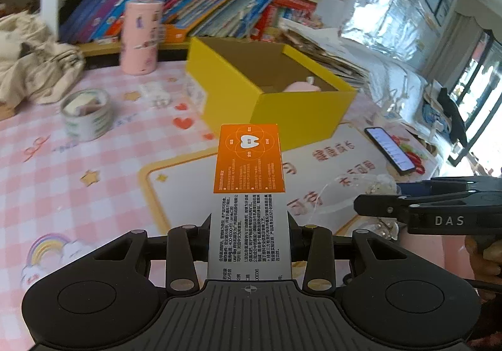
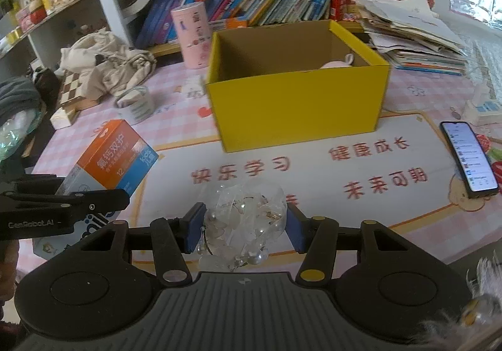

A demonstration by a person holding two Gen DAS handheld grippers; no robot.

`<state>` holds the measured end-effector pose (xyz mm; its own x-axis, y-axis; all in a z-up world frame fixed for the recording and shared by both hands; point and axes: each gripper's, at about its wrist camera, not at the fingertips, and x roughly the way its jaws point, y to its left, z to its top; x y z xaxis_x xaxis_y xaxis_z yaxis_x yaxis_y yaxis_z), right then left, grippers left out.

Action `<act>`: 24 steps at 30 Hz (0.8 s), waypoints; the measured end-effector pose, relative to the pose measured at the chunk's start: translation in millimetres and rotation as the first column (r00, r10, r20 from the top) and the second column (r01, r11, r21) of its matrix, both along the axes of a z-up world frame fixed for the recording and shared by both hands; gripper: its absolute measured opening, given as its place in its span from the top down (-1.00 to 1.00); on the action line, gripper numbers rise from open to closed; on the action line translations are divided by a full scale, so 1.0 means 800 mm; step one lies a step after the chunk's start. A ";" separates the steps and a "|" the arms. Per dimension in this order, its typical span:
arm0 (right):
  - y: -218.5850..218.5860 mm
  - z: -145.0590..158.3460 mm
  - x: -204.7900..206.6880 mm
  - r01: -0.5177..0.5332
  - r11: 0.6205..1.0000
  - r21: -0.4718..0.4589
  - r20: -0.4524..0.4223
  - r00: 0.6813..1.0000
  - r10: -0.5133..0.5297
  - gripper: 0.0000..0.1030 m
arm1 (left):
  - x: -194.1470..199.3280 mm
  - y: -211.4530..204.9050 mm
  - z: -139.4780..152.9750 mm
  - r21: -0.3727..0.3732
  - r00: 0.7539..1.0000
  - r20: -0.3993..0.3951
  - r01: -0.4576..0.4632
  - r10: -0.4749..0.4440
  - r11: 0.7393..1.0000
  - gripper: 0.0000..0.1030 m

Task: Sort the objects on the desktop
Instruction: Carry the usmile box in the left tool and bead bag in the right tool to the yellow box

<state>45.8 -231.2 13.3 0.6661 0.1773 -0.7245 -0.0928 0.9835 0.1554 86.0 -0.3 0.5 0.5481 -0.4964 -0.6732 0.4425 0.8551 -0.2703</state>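
Both grippers loaded, yellow box ahead waiting for the drop.

Clamped between the fingers of the left gripper [image 1: 249, 225] is a toothpaste carton [image 1: 249, 191], its long body running straight out from the grip with the orange end pointing at the yellow box [image 1: 298, 112]; the right gripper [image 2: 244, 225] has its blue pads [image 2: 194, 225] pressed on either side of a clear pearl-and-gauze hair ornament [image 2: 248, 216], held above the white mat [image 2: 345, 209] on the bench [image 1: 78, 194]. Judging from this, the step is carrying both into the box, where a pink item [image 2: 337, 63] already lies. Best to lift each load clear over the near wall before letting go, one hand at a time, keeping the carton level so it does not catch the rim.
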 end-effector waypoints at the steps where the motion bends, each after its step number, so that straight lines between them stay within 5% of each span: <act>1: -0.006 0.001 0.002 0.002 1.000 -0.002 0.000 1.000 -0.002 0.00 | 0.002 -0.007 0.001 0.000 1.000 0.003 0.005 -0.005 1.000 0.26; 24: -0.119 0.026 0.120 -0.191 0.981 0.020 0.047 0.981 0.190 0.00 | 0.062 -0.134 0.053 0.003 0.993 0.101 -0.069 0.068 0.998 0.26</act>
